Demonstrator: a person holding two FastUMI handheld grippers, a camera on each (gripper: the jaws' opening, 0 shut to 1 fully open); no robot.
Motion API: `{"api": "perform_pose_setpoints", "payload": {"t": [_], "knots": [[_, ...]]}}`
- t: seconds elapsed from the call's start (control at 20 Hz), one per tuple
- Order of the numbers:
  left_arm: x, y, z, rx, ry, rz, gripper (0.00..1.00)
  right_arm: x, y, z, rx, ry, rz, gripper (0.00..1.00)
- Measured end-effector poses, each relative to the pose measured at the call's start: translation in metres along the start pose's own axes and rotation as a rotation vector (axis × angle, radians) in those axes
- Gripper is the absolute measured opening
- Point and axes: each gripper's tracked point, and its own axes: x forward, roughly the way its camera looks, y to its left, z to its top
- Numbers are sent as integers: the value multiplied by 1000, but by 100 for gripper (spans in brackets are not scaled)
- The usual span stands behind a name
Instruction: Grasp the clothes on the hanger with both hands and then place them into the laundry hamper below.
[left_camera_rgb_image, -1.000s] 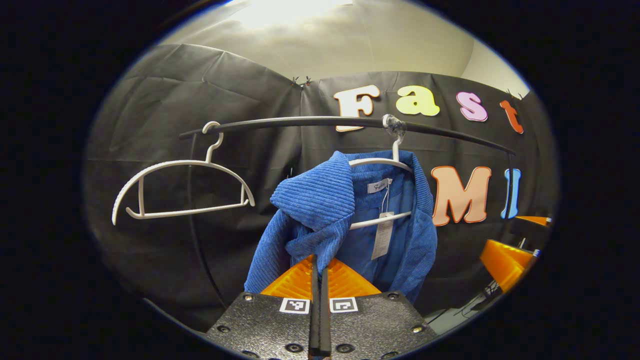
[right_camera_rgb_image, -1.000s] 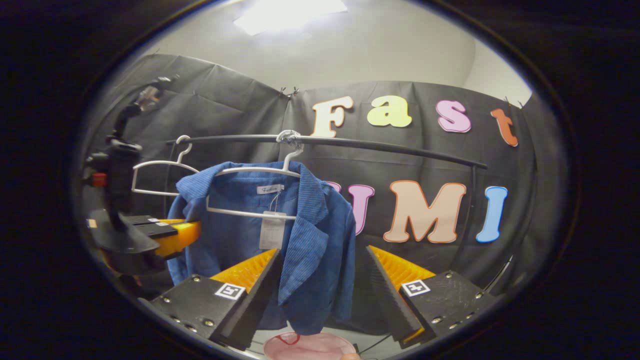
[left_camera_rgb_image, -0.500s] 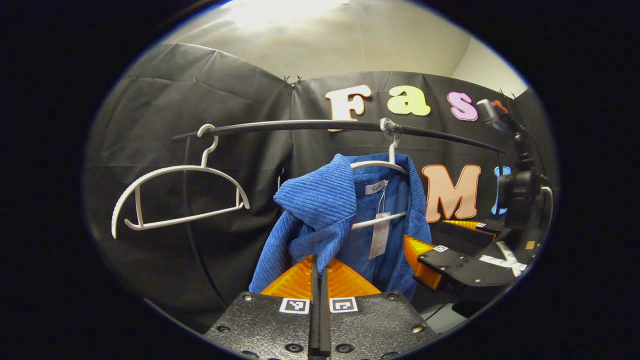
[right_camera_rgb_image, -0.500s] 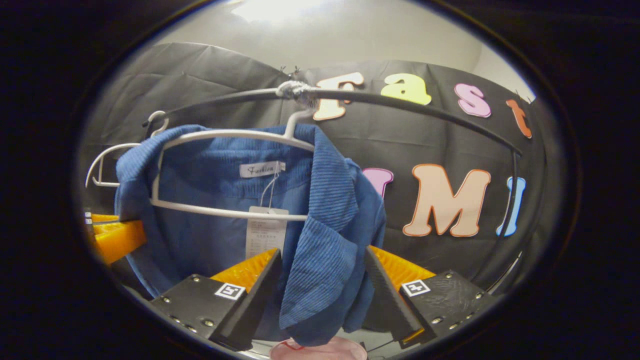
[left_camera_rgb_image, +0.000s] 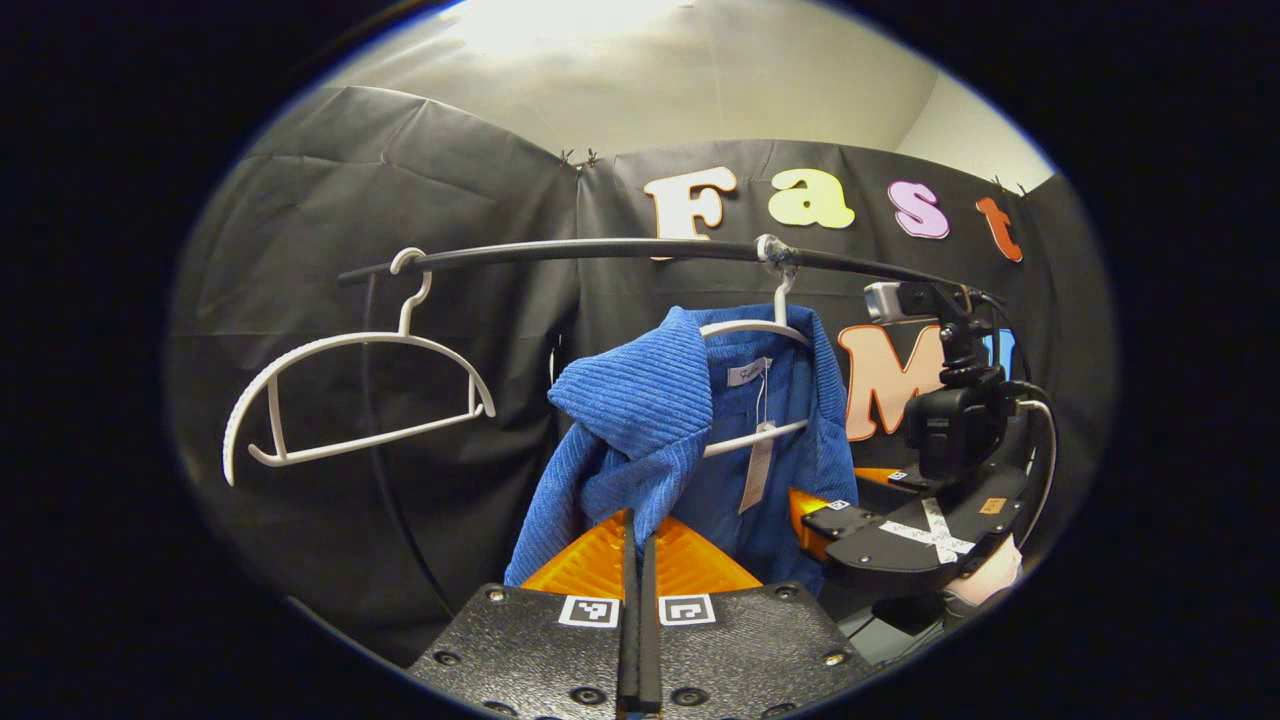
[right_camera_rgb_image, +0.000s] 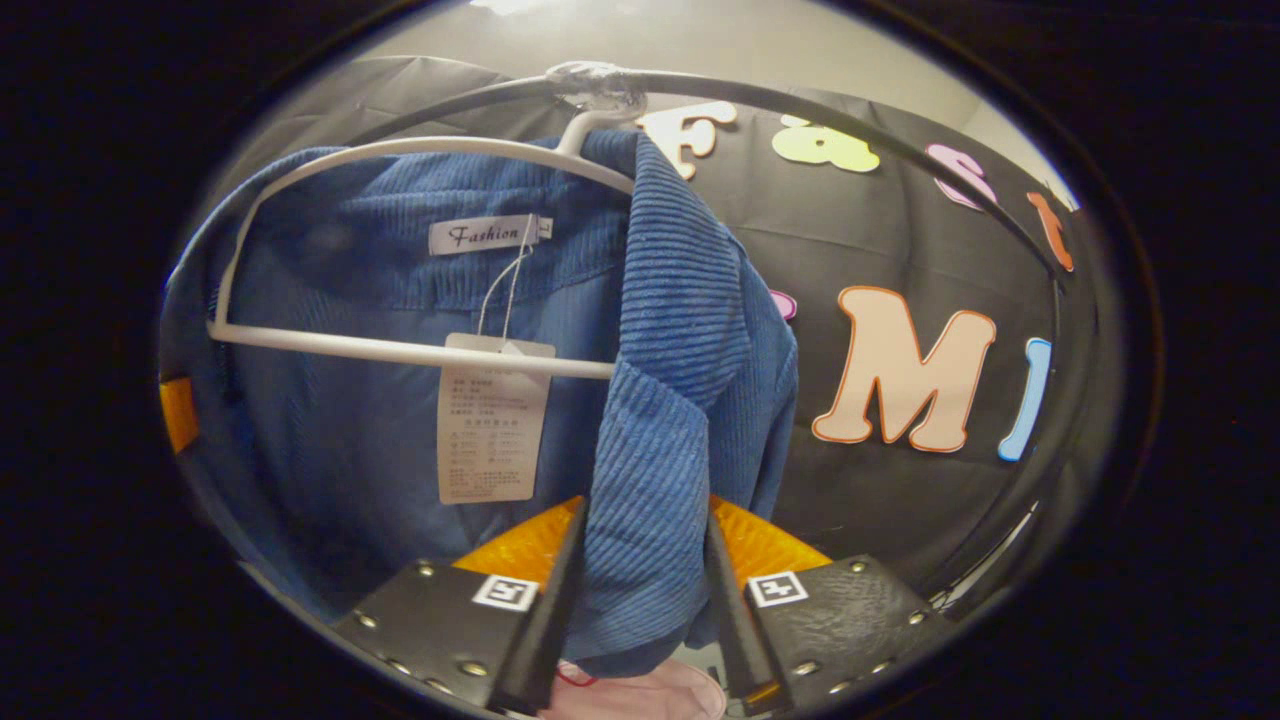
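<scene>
Two claws on one ribbed blue corduroy jacket (right_camera_rgb_image: 690, 400): left claw (left_camera_rgb_image: 637, 545) clenched on its lapel, right claw (right_camera_rgb_image: 637, 560) astride its front edge.

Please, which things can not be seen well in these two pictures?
- Laundry hamper, right gripper view: only a pink sliver at the bottom edge, behind the blue jacket.
- Left claw, left gripper view: fold of jacket hides its tips.
- Hang tag: print too small.

Blue jacket (right_camera_rgb_image: 690, 400) hem cut off at lower frame edge. Pink hamper (right_camera_rgb_image: 640, 695) mostly hidden below claw fingers. Hang tag (right_camera_rgb_image: 490, 420) print too small.
</scene>
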Motion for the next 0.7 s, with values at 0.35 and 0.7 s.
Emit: {"api": "perform_pose_setpoints", "payload": {"t": [0.35,0.7], "knots": [[-5,9,5,41,-7,26,1,4,-23,-2,-40,21,-79,6],[-19,14,23,66,-54,42,0,-6,-54,18,-50,-27,-136,10]]}}
